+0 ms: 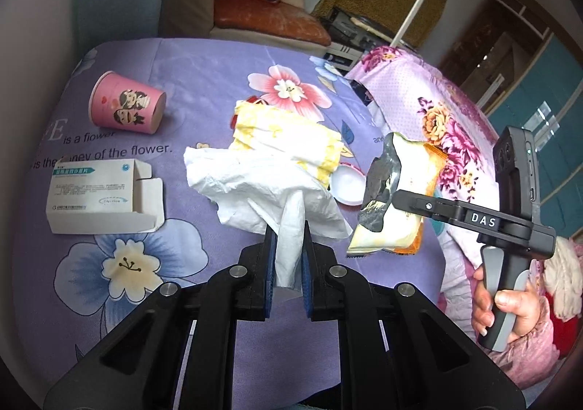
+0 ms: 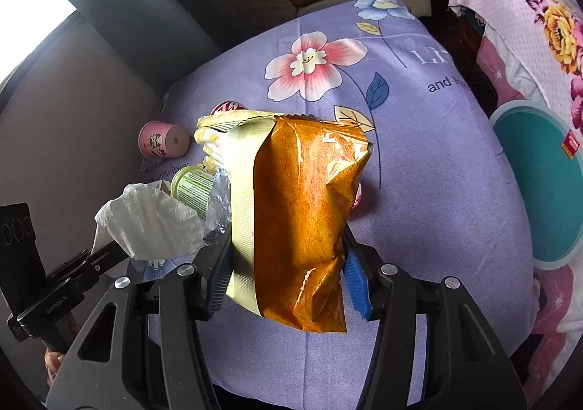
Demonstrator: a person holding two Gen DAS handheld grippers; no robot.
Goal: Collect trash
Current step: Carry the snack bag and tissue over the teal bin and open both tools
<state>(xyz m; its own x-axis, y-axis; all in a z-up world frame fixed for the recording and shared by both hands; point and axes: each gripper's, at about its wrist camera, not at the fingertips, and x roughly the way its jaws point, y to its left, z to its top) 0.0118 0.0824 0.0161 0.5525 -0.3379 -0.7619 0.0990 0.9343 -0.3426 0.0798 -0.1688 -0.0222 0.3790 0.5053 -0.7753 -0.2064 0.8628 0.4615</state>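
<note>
Two grabs at once. My left gripper (image 1: 288, 257) squeezes white tissue (image 1: 262, 188) tight, lifted off purple flower cloth (image 1: 204, 75). My right gripper (image 2: 288, 275) pinches orange snack bag (image 2: 306, 198). Teal bin (image 2: 539, 184) sits near, so trash goes there, I think.

I'm getting soft, even daylight here; a bright window (image 2: 34, 13) blows out at the right wrist view's upper left, glare flashes off the orange wrapper (image 2: 306, 206), and fisheye edges bend and darken.
</note>
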